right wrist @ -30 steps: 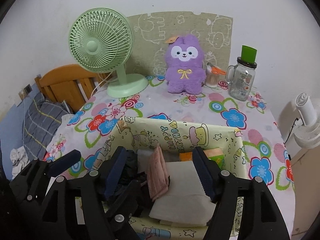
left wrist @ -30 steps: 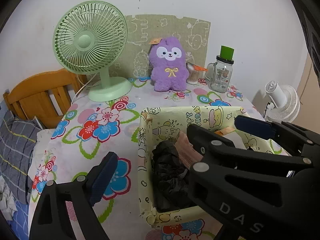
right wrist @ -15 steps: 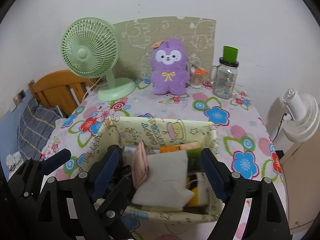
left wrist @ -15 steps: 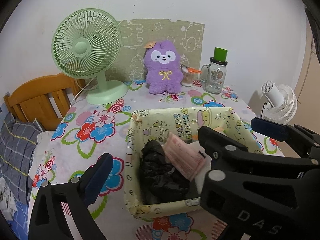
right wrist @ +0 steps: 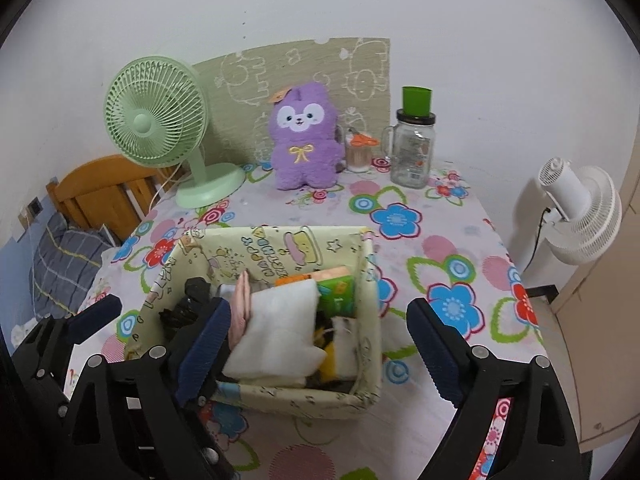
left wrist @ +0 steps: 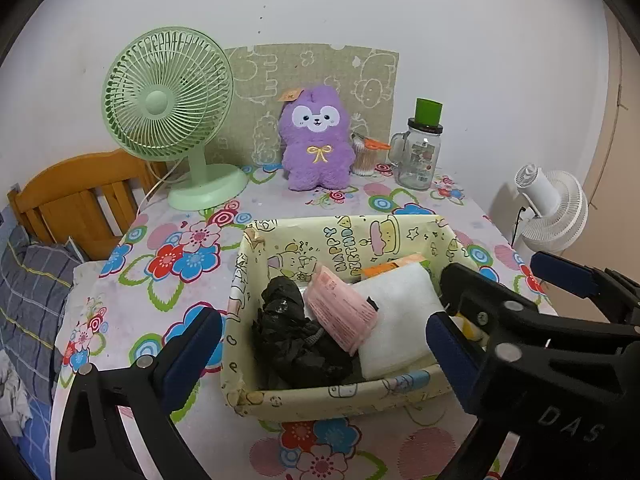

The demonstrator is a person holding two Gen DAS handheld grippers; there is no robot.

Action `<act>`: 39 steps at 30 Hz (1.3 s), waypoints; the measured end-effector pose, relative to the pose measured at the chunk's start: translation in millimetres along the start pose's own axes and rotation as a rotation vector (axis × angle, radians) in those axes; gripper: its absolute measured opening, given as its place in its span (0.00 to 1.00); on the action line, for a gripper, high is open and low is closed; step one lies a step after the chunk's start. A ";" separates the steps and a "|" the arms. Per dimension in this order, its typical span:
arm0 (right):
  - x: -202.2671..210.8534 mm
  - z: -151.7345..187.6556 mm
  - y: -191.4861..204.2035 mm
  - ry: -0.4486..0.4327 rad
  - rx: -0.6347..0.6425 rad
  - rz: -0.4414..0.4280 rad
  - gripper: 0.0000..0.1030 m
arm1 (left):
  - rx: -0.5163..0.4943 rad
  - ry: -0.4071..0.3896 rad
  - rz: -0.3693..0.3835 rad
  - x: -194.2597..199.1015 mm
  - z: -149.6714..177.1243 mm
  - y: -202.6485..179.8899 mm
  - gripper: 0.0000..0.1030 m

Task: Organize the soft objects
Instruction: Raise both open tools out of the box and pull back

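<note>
1. The yellow cartoon box [right wrist: 280, 394] sits near the front of the flowery desk [right wrist: 452, 256], full of soft things.
2. The left gripper [left wrist: 320, 344] has jaws wide apart, holding nothing.
3. The right gripper [right wrist: 320, 344] has jaws wide apart around the box.
4. The purple plush bunny [left wrist: 315, 140] stands far back by the green fan [left wrist: 168, 96].

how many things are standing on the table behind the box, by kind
fans: 1, green fan
plush toys: 1, purple plush
jars: 1, glass jar with a green lid
swab holders: 1, small holder beside the plush
total: 4
</note>
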State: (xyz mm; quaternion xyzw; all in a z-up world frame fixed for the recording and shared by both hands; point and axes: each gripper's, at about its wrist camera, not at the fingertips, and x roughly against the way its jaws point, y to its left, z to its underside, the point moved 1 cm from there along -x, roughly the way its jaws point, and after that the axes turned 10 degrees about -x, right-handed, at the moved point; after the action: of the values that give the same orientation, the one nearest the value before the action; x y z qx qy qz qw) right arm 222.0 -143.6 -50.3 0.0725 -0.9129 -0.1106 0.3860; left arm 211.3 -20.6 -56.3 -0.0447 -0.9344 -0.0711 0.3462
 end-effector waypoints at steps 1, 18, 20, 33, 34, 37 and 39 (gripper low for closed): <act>1.5 0.7 -1.9 -0.002 -0.004 0.002 0.89 | -0.002 -0.001 0.000 1.5 0.3 -1.5 1.00; 39.8 16.9 -28.8 -0.044 -0.038 0.025 0.89 | -0.003 -0.038 -0.019 34.7 12.5 -4.6 1.00; 44.5 19.1 -29.2 -0.051 -0.038 0.026 0.89 | -0.004 -0.047 -0.019 41.1 14.6 -4.5 1.00; 102.4 37.1 -23.8 -0.144 -0.022 0.030 0.95 | 0.010 -0.121 -0.034 97.0 31.3 3.4 1.00; 107.6 38.8 -22.9 -0.155 -0.021 0.029 0.95 | 0.012 -0.127 -0.037 101.1 32.6 4.3 1.00; 121.1 44.3 -20.8 -0.176 -0.018 0.026 0.95 | 0.016 -0.143 -0.046 113.7 37.3 5.8 1.00; 127.9 47.8 -20.1 -0.187 -0.015 0.025 0.95 | 0.018 -0.154 -0.050 122.0 40.9 7.0 1.00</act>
State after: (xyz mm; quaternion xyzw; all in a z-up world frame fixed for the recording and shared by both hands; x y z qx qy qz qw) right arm 100.0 -183.9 0.2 0.0475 -0.9449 -0.1191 0.3011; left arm 93.8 -2.8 -6.5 -0.0235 -0.9597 -0.0675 0.2719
